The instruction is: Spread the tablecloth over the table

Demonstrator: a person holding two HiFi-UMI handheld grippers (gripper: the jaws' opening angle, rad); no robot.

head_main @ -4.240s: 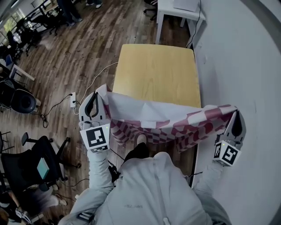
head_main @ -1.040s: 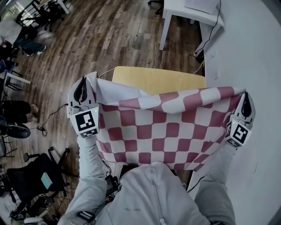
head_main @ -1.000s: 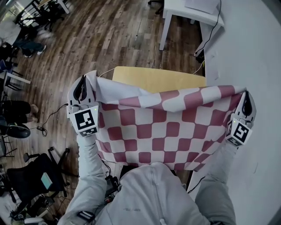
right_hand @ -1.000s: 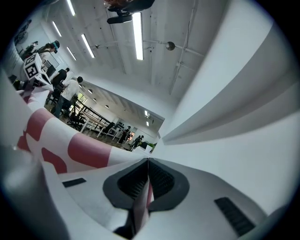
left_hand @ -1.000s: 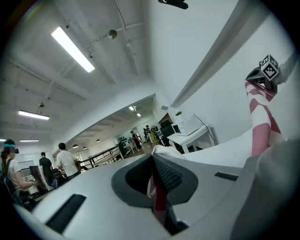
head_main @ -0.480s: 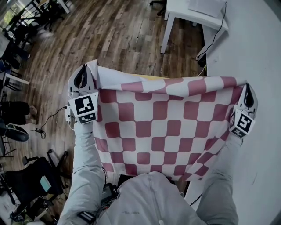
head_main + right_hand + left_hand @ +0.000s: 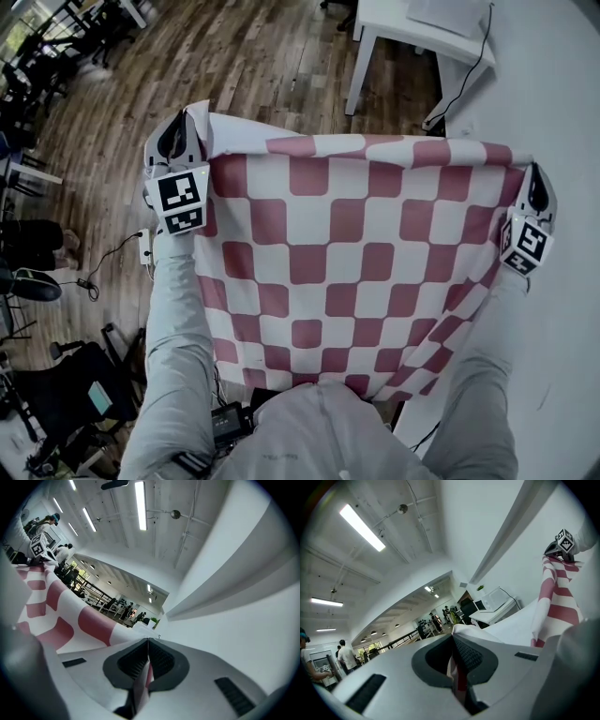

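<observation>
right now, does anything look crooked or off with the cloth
Nothing torn or spilled. The tablecloth is stretched flat in the air, one corner clamped in the left gripper and one in the right gripper. Only oddity: its lower right edge hangs slanted and rumpled, while the left side drops straighter.

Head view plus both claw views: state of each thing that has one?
tablecloth: unfolded, held up and spread wide between the two claws, checked side facing the camera
left claw: shut on the tablecloth's far left corner
right claw: shut on the tablecloth's far right corner
</observation>
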